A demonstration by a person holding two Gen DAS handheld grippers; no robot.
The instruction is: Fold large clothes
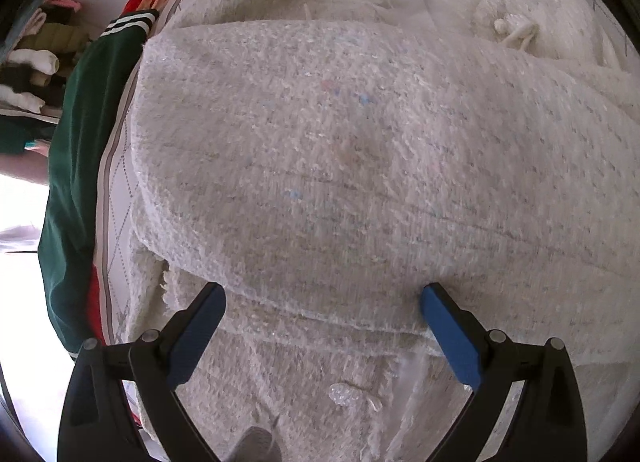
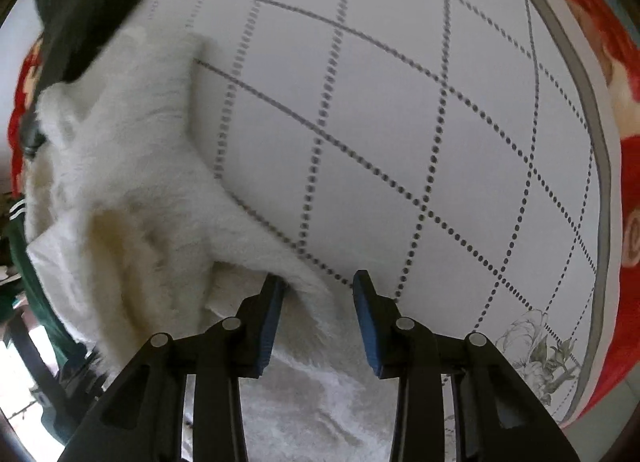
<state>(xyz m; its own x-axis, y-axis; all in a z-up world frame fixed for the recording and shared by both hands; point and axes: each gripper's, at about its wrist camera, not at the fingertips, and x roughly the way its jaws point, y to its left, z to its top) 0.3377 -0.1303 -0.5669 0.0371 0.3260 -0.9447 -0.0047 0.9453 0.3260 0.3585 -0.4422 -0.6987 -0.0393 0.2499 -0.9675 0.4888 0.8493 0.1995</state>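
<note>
Left hand-held gripper (image 1: pixel 322 302) spread wide, unladen, over folded white tweed garment (image 1: pixel 340 150) filling centre frame; right hand-held gripper (image 2: pixel 320 294) part-spread, garment's fluffy edge at 9 o'clock unpinched, apparently released on quilted bedcover (image 2: pixel 400 102).

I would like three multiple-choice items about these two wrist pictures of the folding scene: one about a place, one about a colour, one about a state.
1. Where does the dark green garment with white stripes lie, seen from the left wrist?
A. left of the white fuzzy knit garment
B. on top of it
C. between the fingers

2. What colour are the pads of the right gripper?
A. red
B. blue
C. yellow

3. How does the left gripper stand?
A. shut on the knit
B. shut on nothing
C. open above the knit

Answers:
1 A, the green cloth runs along the knit's left edge.
2 B, both pads show blue.
3 C, the fingers stand wide apart with the fabric untouched between them.
</note>
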